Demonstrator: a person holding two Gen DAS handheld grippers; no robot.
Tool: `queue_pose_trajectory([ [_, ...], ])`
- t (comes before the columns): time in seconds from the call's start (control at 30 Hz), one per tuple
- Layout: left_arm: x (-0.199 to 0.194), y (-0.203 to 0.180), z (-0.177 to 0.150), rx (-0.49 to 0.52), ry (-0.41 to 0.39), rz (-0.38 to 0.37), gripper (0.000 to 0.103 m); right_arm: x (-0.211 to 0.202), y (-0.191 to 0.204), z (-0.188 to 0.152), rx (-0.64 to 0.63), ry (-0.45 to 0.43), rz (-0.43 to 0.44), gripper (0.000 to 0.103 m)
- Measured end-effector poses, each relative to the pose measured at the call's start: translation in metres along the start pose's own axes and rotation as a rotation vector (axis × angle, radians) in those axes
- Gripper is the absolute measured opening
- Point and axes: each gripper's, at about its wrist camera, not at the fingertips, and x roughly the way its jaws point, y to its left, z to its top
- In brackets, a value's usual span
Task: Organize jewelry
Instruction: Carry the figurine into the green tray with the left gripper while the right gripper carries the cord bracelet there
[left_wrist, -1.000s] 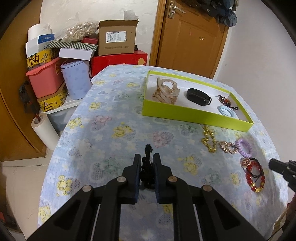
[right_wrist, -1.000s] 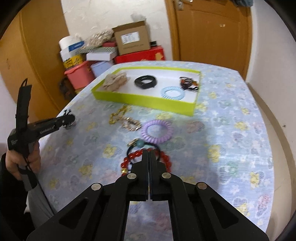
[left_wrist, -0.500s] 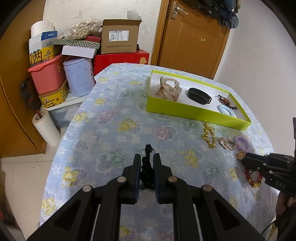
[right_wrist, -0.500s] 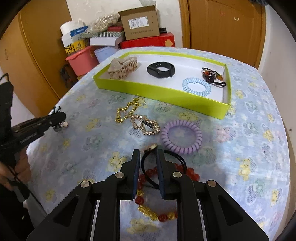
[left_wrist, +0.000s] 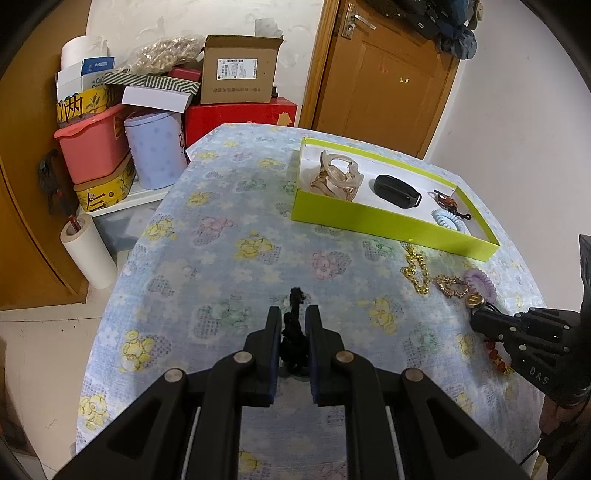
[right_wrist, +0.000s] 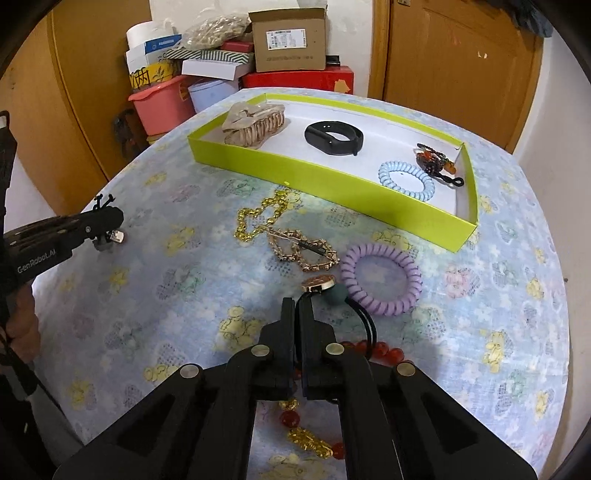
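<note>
Flowered tablecloth (right_wrist: 177, 295) over a round table, stacked boxes (right_wrist: 288, 40) and a brown door (right_wrist: 458, 48) behind. Left gripper (left_wrist: 292, 321) clamped on a small black clip (left_wrist: 293, 332), well off to the right gripper's left. Right gripper (right_wrist: 296, 314) pinched shut on a black hair tie (right_wrist: 364, 317), purple coil (right_wrist: 380, 278) just ahead to its right, green tray (right_wrist: 332, 177) farther ahead

Place: a lived-in room of a home
Surface (left_wrist: 229, 206): covered with a pale blue cloth printed with flowers
Door (left_wrist: 384, 81): brown wood, lever handle, clothes hanging at its top
Corner clutter: cardboard box (left_wrist: 238, 74), red box (left_wrist: 240, 114), pink plastic tub (left_wrist: 92, 144), paper rolls, stacked by the wall
Walls: white, scuffed plaster
Floor (left_wrist: 40, 369): pale tile
</note>
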Motion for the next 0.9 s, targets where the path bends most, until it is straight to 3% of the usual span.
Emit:
queue_pose_trajectory([
  [0.53,-0.012,-0.009,0.001,0.016,-0.020,-0.024,0.014,-0.051,-0.009,0.006,0.055,-0.126,0.097,0.001],
  [0.9,-0.043,-0.034,0.013,0.058,-0.072,-0.112,0.014,-0.085,-0.021,0.009,0.083,-0.209,0.130,0.001],
])
